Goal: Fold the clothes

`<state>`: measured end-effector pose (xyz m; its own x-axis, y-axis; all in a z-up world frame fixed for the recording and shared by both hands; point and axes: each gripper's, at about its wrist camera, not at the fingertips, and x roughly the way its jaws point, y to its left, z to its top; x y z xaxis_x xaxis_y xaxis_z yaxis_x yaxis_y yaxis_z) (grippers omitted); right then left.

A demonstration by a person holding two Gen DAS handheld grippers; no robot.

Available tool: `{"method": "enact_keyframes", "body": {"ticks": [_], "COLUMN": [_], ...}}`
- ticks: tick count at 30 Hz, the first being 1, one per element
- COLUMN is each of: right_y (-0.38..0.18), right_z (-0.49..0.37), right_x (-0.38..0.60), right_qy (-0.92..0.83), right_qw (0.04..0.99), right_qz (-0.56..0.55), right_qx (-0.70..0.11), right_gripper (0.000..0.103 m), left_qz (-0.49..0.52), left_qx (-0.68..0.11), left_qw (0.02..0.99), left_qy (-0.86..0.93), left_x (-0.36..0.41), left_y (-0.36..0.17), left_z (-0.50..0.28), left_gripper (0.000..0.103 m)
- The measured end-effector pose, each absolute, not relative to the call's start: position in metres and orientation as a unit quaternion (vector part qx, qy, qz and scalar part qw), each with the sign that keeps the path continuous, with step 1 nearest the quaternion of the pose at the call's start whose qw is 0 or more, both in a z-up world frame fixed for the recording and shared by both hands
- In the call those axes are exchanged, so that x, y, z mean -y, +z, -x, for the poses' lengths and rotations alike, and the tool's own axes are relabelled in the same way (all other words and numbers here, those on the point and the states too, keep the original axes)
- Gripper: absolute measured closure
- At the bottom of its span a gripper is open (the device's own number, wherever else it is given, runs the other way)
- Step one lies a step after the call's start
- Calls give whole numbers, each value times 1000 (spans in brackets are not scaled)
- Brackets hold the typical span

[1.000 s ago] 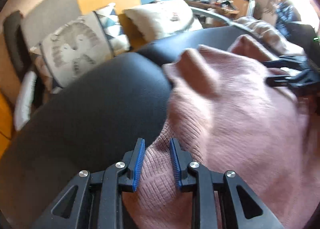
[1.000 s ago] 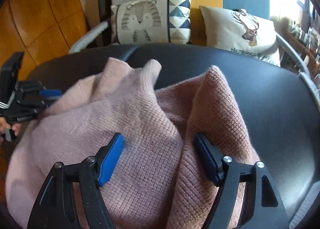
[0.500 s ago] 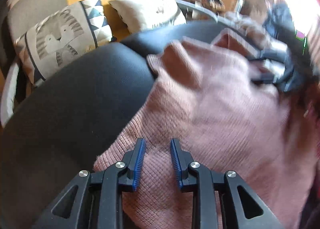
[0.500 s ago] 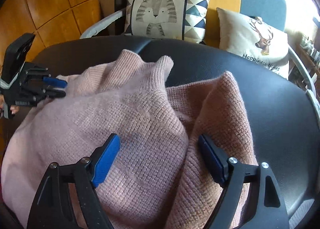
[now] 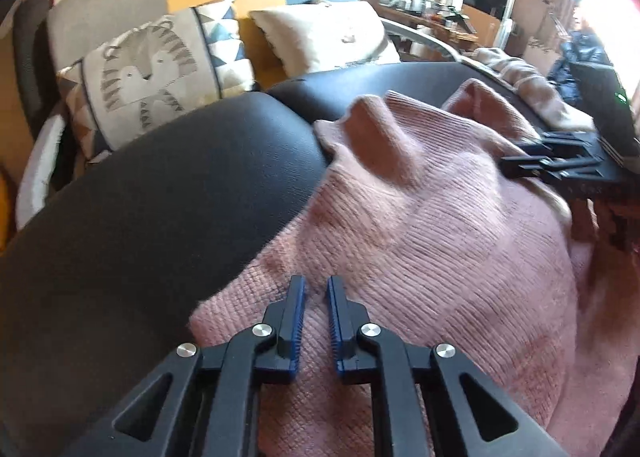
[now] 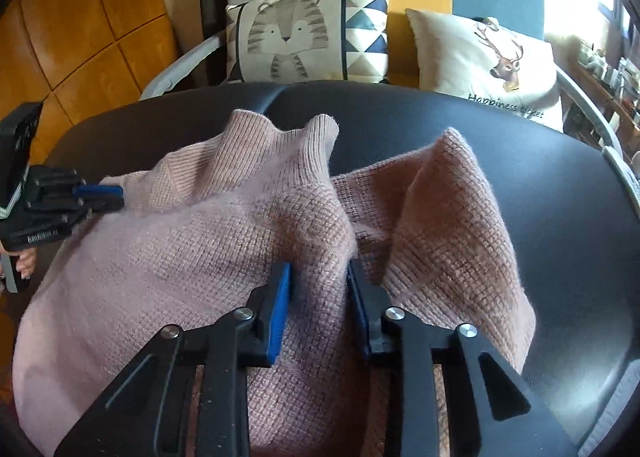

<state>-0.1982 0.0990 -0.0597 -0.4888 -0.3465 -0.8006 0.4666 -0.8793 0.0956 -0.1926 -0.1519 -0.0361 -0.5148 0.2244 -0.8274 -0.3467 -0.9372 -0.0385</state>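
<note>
I see the pink sweater [image 6: 168, 257] bunched up on the black desk [image 6: 540, 185]. My right gripper [image 6: 318, 277] has just squeezed onto a fold of it. My left gripper [image 5: 316, 291] has just pinched its edge. The sweater's bottom is cut off.

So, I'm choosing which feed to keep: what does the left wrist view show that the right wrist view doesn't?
Only the left wrist view shows the cluttered table and a person by the window. Only the right wrist view shows the wooden wall panels and the deer print on the white cushion. Both show the pink sweater, the tiger cushion, and both tools pinching knit.
</note>
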Motion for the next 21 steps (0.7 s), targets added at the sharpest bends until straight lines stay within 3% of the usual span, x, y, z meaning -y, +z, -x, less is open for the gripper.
{"method": "enact_keyframes", "body": {"ticks": [1,3,9,13,15,16,21], "right_y": [-60,-62,-66,-67,-67,-67,-68], "right_z": [196,194,194,191,191,191,195], "right_x": [-99,-99,-106,-102,-102,-103,-107], "right_qy": [-863,-866,-869,-875,-877,-877,-877], "right_qw": [235,231,239,233,231,231,232], "right_qz": [-443,-438,-430,-420,-418,-417,-418], "right_qx": [-69,-68,-48,-60,-61,-59,-47], "right_gripper": [74,74,70,66,64,64,61], "left_qz": [459,451,474,487,484,484,497], "left_qx": [-71,-89,-154,-138,-137,-134,-56], "left_qw": [153,138,172,170,152,145,152], "left_qy": [872,877,850,846,851,853,852], "left_x": [153,152,137,141,143,145,163], "left_y": [-33,-29,-39,-40,-41,-42,-45], "left_z": [195,199,205,214,218,219,224], "left_gripper": [91,79,77,70,49,45,45]}}
